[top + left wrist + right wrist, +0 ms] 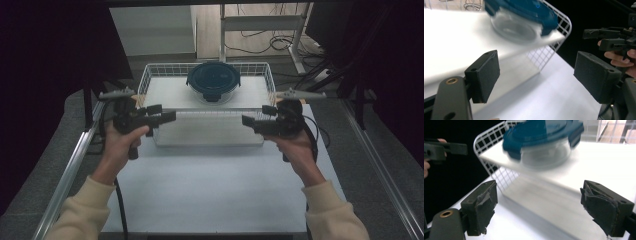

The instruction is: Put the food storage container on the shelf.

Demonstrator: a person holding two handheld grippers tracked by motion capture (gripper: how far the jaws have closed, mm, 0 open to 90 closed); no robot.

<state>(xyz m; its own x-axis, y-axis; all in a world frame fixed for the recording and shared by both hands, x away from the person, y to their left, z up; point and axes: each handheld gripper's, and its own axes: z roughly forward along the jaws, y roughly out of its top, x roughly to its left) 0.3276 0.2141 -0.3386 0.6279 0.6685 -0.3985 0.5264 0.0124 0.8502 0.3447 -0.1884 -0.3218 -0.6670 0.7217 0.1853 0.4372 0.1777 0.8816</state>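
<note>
Lidded glass container (214,81) already set in wire basket (145,80); left gripper (169,117) and right gripper (248,120) both spread, empty, clear of basket. Little left.

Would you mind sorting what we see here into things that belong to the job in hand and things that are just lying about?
Part of the job:
- round container with blue lid
- white wire basket it sits in
- left gripper, jaws open, nothing between them
- right gripper, jaws open, nothing between them

Just lying about:
- cables on the floor beyond the table
- metal stand behind the basket
</note>
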